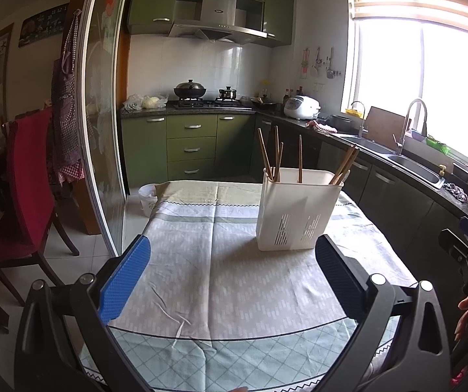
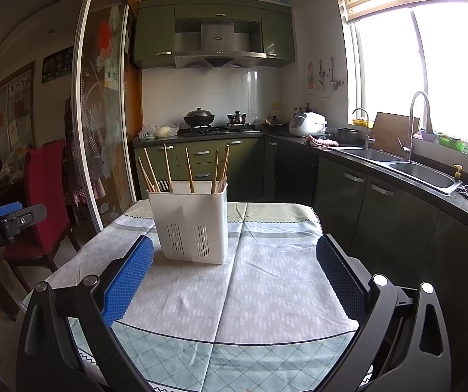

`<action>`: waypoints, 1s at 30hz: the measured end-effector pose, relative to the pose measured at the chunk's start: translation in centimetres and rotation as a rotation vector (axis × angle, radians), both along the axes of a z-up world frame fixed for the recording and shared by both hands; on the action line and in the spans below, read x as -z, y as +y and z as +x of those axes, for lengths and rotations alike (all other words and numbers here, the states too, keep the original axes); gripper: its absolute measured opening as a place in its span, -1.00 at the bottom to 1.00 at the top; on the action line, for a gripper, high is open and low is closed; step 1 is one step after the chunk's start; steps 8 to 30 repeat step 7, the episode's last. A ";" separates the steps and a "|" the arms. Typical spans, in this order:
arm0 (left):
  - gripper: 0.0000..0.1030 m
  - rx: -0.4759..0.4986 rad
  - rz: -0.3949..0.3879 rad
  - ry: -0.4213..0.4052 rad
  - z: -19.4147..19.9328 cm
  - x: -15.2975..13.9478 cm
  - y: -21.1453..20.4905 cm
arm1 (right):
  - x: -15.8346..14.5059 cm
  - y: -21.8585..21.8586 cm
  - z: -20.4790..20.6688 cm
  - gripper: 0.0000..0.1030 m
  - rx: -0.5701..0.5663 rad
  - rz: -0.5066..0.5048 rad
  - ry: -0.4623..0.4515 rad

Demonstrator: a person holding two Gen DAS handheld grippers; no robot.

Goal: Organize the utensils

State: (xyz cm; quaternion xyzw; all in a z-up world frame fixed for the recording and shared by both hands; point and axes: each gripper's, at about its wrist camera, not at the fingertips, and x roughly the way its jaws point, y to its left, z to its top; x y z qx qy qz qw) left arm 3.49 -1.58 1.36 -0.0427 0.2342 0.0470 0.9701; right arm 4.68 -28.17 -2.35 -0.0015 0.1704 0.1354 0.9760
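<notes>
A white slotted utensil holder (image 1: pixel 296 210) stands upright on the clothed table (image 1: pixel 208 261), with several wooden chopsticks (image 1: pixel 278 155) standing in it. It also shows in the right wrist view (image 2: pixel 191 225) with the chopsticks (image 2: pixel 168 170) and a dark utensil head among them. My left gripper (image 1: pixel 234 258) is open and empty, held above the table short of the holder. My right gripper (image 2: pixel 235 258) is open and empty, to the right of the holder. No loose utensils show on the cloth.
A red-covered chair (image 1: pixel 28 189) stands left of the table by a glass sliding door (image 1: pixel 103 114). A green kitchen counter with sinks (image 2: pixel 423 173) runs along the right. A white bin (image 1: pixel 147 197) sits on the floor beyond the table.
</notes>
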 end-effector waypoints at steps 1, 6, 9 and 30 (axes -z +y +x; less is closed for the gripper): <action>0.87 0.004 -0.006 0.012 0.1 0.1 0.0 | 0.1 0.0 0.0 0.91 0.000 0.000 0.001; 0.87 0.004 0.008 0.029 0.5 0.5 -0.1 | 0.3 -0.1 0.4 0.91 0.001 -0.001 0.009; 0.87 0.005 0.006 0.033 0.6 0.6 -0.1 | 0.4 -0.1 0.4 0.91 0.001 -0.001 0.010; 0.87 0.005 0.006 0.033 0.6 0.6 -0.1 | 0.4 -0.1 0.4 0.91 0.001 -0.001 0.010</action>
